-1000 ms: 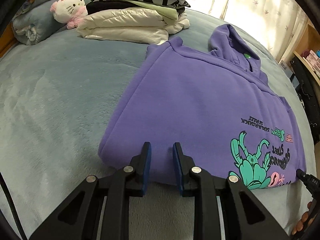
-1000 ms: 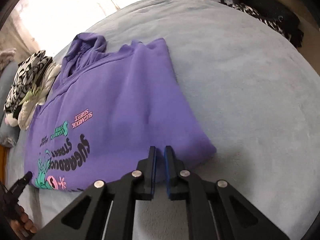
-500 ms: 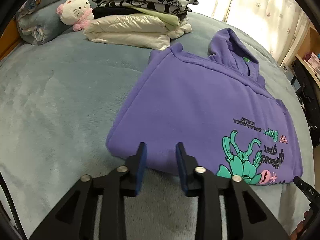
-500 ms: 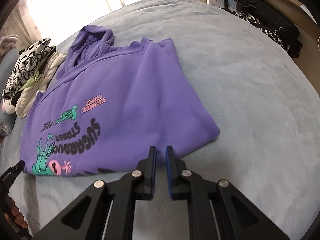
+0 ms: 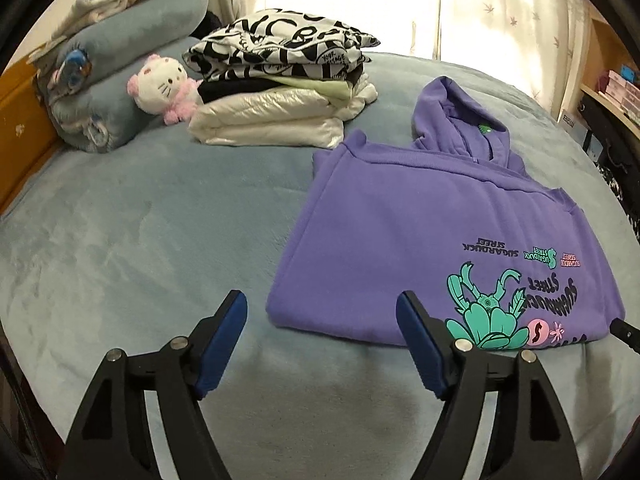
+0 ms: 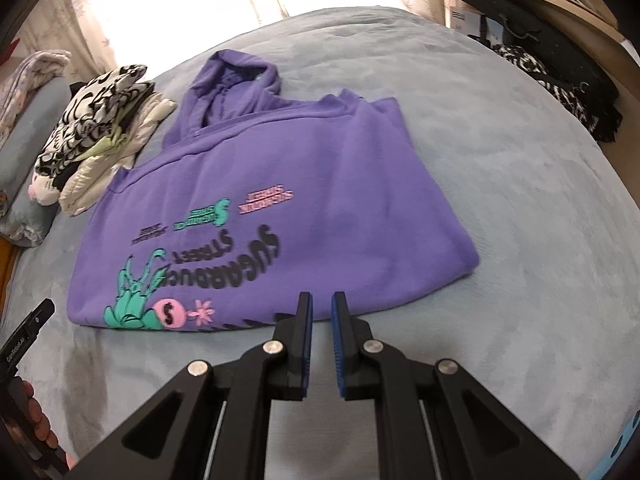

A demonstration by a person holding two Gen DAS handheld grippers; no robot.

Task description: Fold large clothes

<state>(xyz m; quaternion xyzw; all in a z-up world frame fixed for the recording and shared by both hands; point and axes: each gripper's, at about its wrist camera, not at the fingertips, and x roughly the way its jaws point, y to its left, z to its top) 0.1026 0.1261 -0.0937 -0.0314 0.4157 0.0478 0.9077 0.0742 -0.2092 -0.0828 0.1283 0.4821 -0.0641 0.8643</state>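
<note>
A purple hoodie (image 5: 404, 232) with a green and pink print lies folded flat on the grey-blue bed; it also shows in the right wrist view (image 6: 288, 208), hood at the far end. My left gripper (image 5: 322, 312) is wide open and empty, lifted just short of the hoodie's near left edge. My right gripper (image 6: 321, 310) hovers at the hoodie's near edge, its jaws a narrow gap apart and holding nothing. The tip of the right gripper (image 5: 624, 330) shows at the right edge of the left wrist view.
A stack of folded clothes (image 5: 280, 92) sits at the far side of the bed, also in the right wrist view (image 6: 100, 132). A plush cat (image 5: 162, 86) and rolled blankets (image 5: 116, 80) lie beside it. Dark items (image 6: 560, 76) and shelves stand at the right.
Both grippers pulled back and up from the hoodie's near edge. The left gripper opened wide. The right gripper's jaws parted slightly.
</note>
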